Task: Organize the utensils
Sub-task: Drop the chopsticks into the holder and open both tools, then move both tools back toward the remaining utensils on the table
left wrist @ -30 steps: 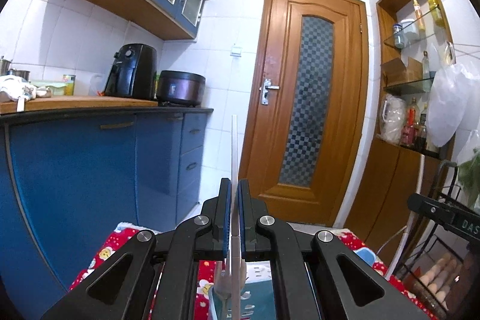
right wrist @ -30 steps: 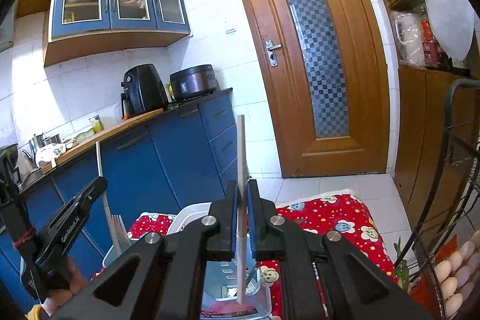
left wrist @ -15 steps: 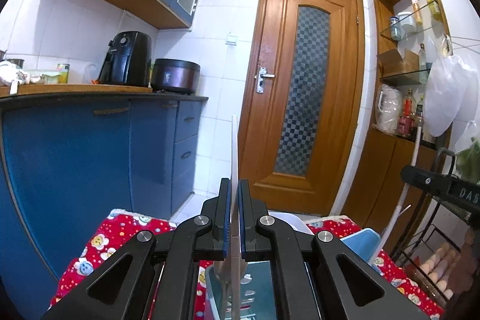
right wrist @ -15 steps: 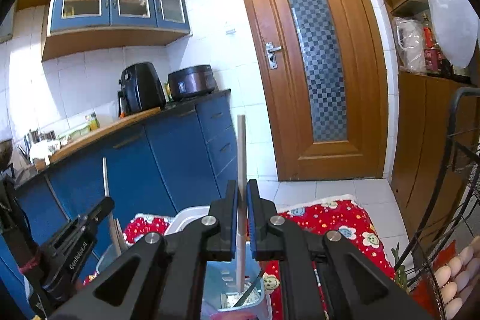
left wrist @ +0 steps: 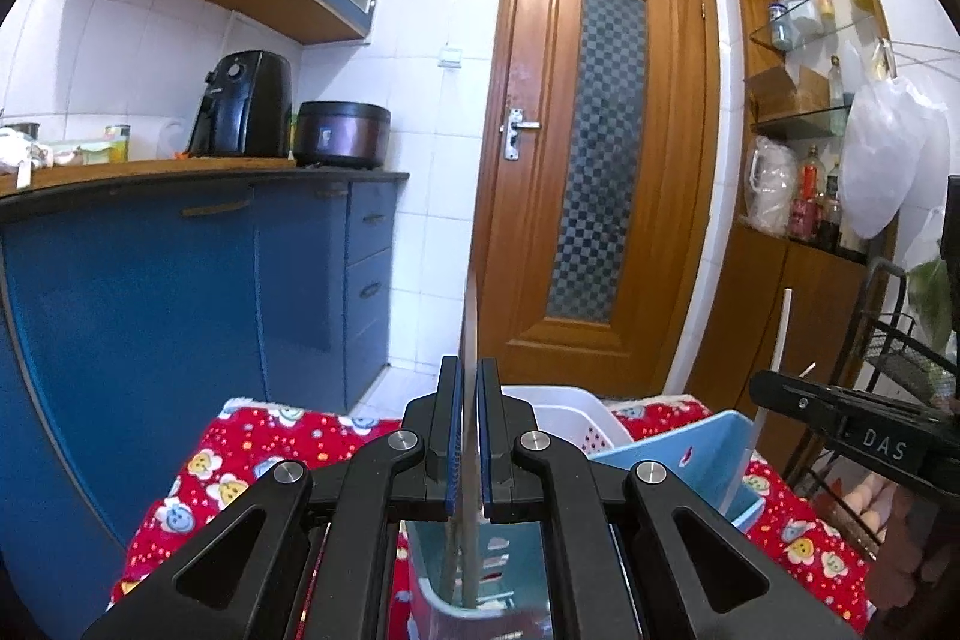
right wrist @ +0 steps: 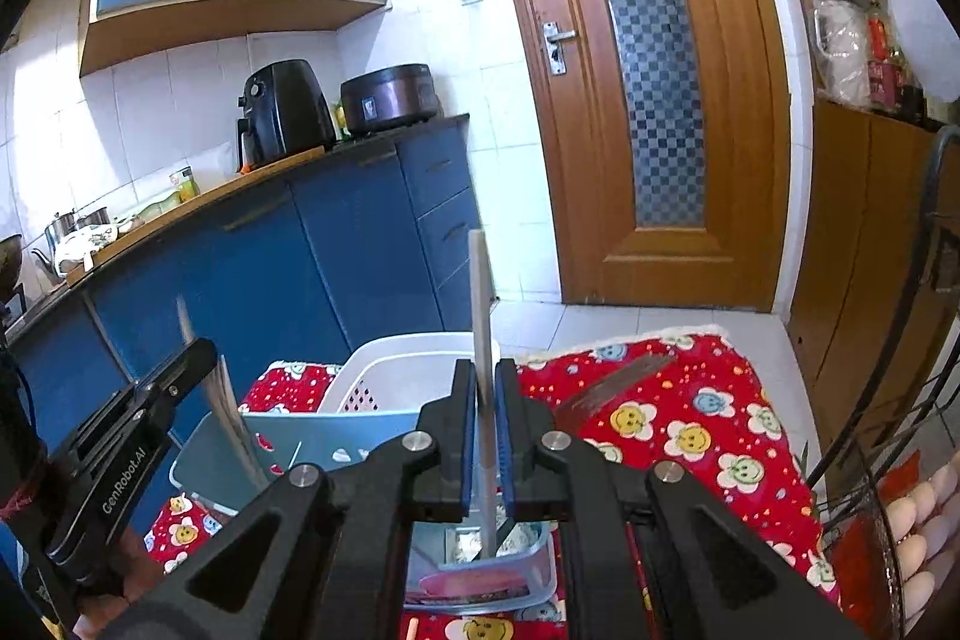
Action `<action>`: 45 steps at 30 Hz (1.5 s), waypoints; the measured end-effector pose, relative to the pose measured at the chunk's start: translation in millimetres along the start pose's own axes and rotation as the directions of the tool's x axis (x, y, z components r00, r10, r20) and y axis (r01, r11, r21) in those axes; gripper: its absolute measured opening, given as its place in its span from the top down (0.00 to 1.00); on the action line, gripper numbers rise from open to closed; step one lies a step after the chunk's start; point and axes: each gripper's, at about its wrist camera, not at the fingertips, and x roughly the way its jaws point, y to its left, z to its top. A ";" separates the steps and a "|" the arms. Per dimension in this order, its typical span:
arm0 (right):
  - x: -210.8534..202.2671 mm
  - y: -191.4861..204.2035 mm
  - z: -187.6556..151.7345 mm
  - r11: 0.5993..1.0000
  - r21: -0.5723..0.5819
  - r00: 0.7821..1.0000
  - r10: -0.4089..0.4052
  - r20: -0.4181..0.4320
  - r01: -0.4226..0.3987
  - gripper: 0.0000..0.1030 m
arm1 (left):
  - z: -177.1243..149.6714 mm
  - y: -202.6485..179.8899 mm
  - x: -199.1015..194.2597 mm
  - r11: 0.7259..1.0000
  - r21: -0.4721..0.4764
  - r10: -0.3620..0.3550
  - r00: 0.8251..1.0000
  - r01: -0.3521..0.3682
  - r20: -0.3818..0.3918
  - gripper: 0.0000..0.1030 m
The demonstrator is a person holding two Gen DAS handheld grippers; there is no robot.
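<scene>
The left gripper has its blue-padded jaws pressed onto a thin utensil seen edge-on, standing upright; its lower end reaches down into the blue bin below, and what kind of utensil it is I cannot tell. The right gripper is likewise clamped on a pale stick held upright, whose lower end dips into a clear tub under the jaws. In the right view the left gripper shows at the left edge, its utensil standing over the blue bin; in the left view the right gripper shows at the right with its stick rising above the bin. A white basket stands just behind the blue bin, touching it. All sit on a red cloth printed with flowers. A dark flat thing lies on the cloth right of the basket, too blurred to name. Beyond are blue cabinets, a wooden door, and a wire rack with eggs at the right.
</scene>
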 end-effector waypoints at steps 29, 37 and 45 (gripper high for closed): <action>-81.9 -9.5 -20.6 0.996 0.072 0.999 0.049 0.006 -0.049 0.68 | 2.1 2.0 -74.1 0.999 -0.035 -0.025 0.994 0.021 -0.104 0.72; -99.3 -7.9 -43.6 0.995 0.085 0.997 0.059 -0.039 -0.056 0.68 | -7.6 1.0 -99.4 0.999 -0.038 -0.037 0.988 0.032 -0.150 0.72; -105.8 -4.5 -64.7 0.994 0.091 0.994 0.071 -0.087 -0.063 0.68 | -22.4 -3.9 -112.9 0.999 -0.014 -0.034 0.971 0.031 -0.237 0.72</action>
